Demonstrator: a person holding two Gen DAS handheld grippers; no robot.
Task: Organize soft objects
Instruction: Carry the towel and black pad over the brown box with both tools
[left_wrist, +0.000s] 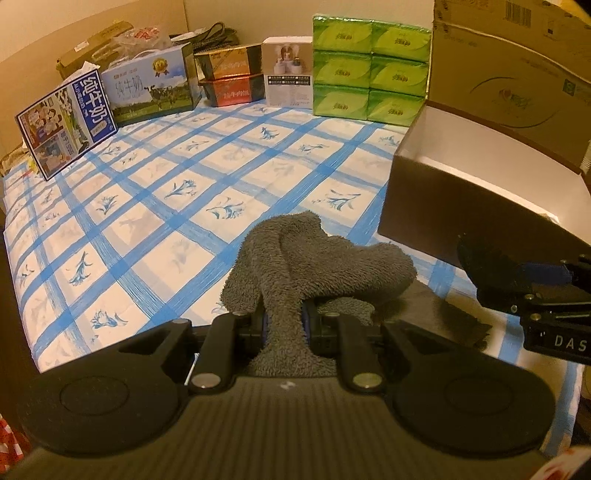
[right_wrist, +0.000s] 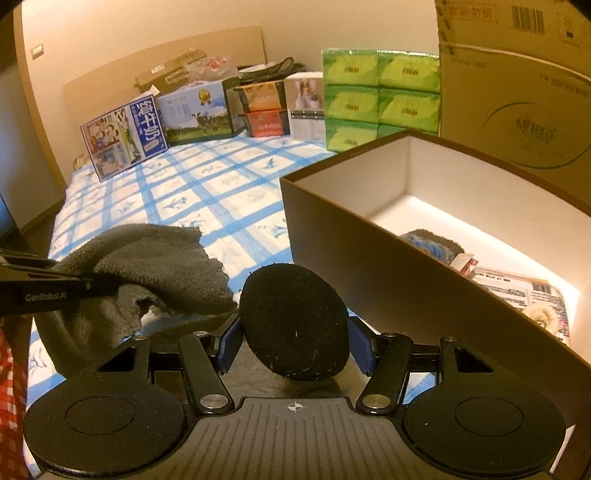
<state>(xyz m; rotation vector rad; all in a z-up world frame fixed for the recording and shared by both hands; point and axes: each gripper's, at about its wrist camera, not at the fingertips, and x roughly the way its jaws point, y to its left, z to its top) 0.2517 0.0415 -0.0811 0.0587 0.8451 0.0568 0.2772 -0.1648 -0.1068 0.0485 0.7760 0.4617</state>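
My left gripper (left_wrist: 286, 325) is shut on a grey terry towel (left_wrist: 314, 258), which bunches over the fingers above the blue-checked bed; the towel also shows in the right wrist view (right_wrist: 147, 258). My right gripper (right_wrist: 293, 343) is shut on a round black foam pad (right_wrist: 293, 325), held just left of the brown open box (right_wrist: 369, 266). The pad and right gripper show at the right of the left wrist view (left_wrist: 491, 266). Inside the box lie a grey-blue cloth (right_wrist: 430, 240) and printed packets (right_wrist: 524, 295).
Along the far edge of the bed (left_wrist: 184, 206) stand milk cartons (left_wrist: 66, 125), small boxes (left_wrist: 232, 74) and a stack of green tissue packs (left_wrist: 369, 66). A large cardboard carton (left_wrist: 517, 66) stands behind the brown box (left_wrist: 443, 206).
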